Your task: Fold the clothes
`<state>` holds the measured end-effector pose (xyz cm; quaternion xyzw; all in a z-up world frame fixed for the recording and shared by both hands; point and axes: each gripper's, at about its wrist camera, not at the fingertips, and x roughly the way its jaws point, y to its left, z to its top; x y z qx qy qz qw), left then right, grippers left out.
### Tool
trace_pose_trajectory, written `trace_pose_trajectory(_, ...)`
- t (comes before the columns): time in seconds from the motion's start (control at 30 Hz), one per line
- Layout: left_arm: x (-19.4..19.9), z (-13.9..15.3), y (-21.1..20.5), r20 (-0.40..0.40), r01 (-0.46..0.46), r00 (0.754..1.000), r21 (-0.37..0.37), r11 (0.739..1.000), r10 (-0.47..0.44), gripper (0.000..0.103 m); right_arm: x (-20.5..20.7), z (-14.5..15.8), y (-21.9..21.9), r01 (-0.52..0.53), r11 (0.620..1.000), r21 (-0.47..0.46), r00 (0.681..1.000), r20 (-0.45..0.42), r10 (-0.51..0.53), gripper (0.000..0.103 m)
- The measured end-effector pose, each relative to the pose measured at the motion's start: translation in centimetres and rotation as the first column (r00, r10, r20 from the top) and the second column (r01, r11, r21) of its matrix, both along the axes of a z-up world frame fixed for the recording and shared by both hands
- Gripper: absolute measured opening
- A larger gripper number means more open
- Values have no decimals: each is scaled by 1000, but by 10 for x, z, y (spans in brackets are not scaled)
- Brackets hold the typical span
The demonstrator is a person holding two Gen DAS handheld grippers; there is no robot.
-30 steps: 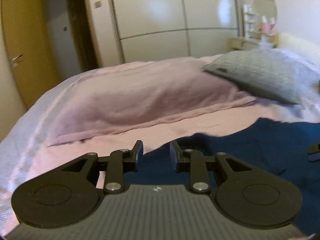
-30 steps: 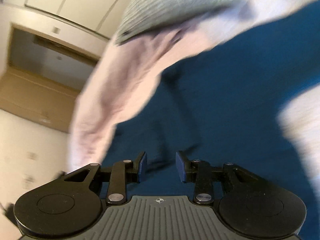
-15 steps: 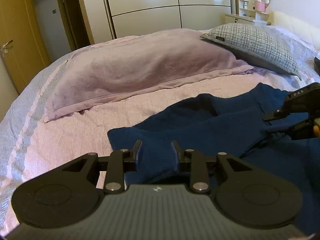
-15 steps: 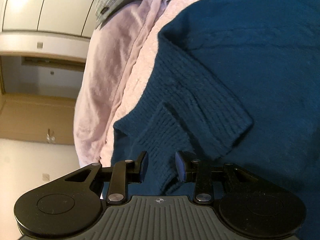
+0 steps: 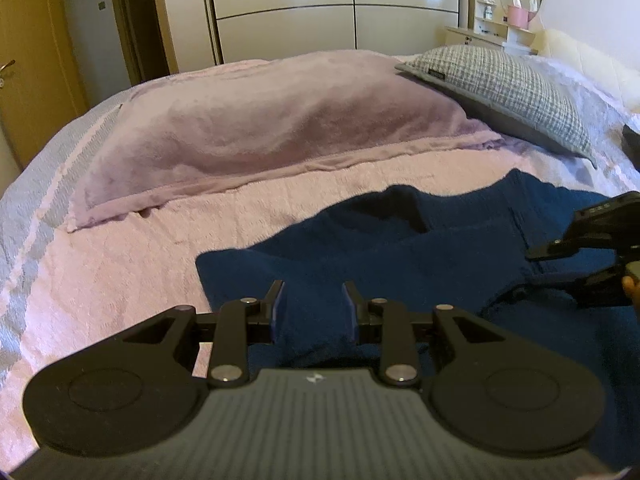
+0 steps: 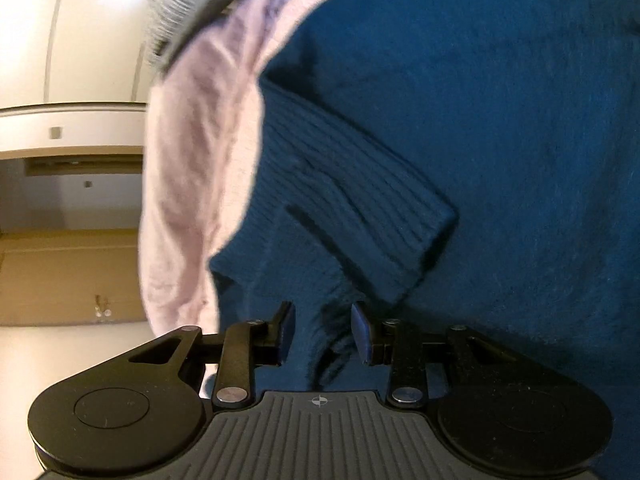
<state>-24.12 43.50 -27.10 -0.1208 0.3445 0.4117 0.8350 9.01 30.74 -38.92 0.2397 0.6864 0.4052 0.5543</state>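
The sweater (image 5: 400,256) lies on the bed (image 5: 120,280), spreading ahead of the left claw (image 5: 314,308) and off to its right. A fold of it sits between that claw's fingers. Farther ahead, behind the sweater, a blanket (image 5: 260,136) lies across the bed; the pillow (image 5: 508,88) rests to the blanket's right. The wardrobe (image 5: 320,8) stands behind the bed. The right claw (image 6: 322,336) comes in at the sweater's right side, with a ribbed cuff (image 6: 360,208) just ahead of its fingers.
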Motion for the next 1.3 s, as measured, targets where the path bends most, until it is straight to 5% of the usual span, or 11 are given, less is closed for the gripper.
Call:
trace_pose_trajectory(0.07, 0, -1, 0, -1, -2, 1000, -2, 1000, 2, 26, 0, 0, 1, 9, 1000, 14, 1000, 2, -9, 35)
trace_pose_trajectory(0.13, 0, 0, 1, 3, -9, 1000, -5, 1000, 9, 26, 0, 8, 1, 0, 998, 61, 999, 45, -2, 1)
trace_pose_trajectory(0.23, 1, 2, 4, 13, -19, 1000, -9, 1000, 19, 26, 3, 42, 2, -36, 989, 142, 977, 212, 5, 0)
trace_pose_trajectory(0.33, 5, 5, 5, 23, -15, 1000, -5, 1000, 15, 26, 12, 100, -11, -75, 946, 314, 898, 434, -72, 0)
trace_pose_trajectory(0.43, 11, 4, 5, 23, -7, 1000, -5, 1000, 7, 26, 39, 124, -30, -29, 951, 309, 872, 473, -127, 0)
trace_pose_trajectory(0.5, 14, 3, 5, 31, -10, 999, -15, 1000, 10, 26, 52, 106, -34, -30, 980, 199, 919, 391, -51, 3)
trace_pose_trajectory(0.57, 18, 1, 5, 42, -17, 999, -29, 999, 18, 26, 51, 70, -37, -8, 991, 132, 975, 221, -22, 9)
trace_pose_trajectory(0.67, 23, 0, 2, 47, -4, 999, -43, 999, 6, 26, 32, 23, -39, 6, 995, 104, 999, 32, -10, 12)
trace_pose_trajectory(0.83, 21, -4, 0, 28, 15, 1000, -52, 999, -14, 26, 0, -9, -22, 5, 999, 38, 999, -45, -4, 28)
trace_pose_trajectory(1.1, 12, -7, 7, 50, -14, 999, -72, 997, 18, 26, -8, -26, -20, 95, 995, 7, 987, -127, -94, 29)
trace_pose_trajectory(1.3, 6, -12, 8, 43, -15, 999, -82, 997, 18, 26, -8, -29, -12, 114, 993, 19, 989, -94, -112, 25)
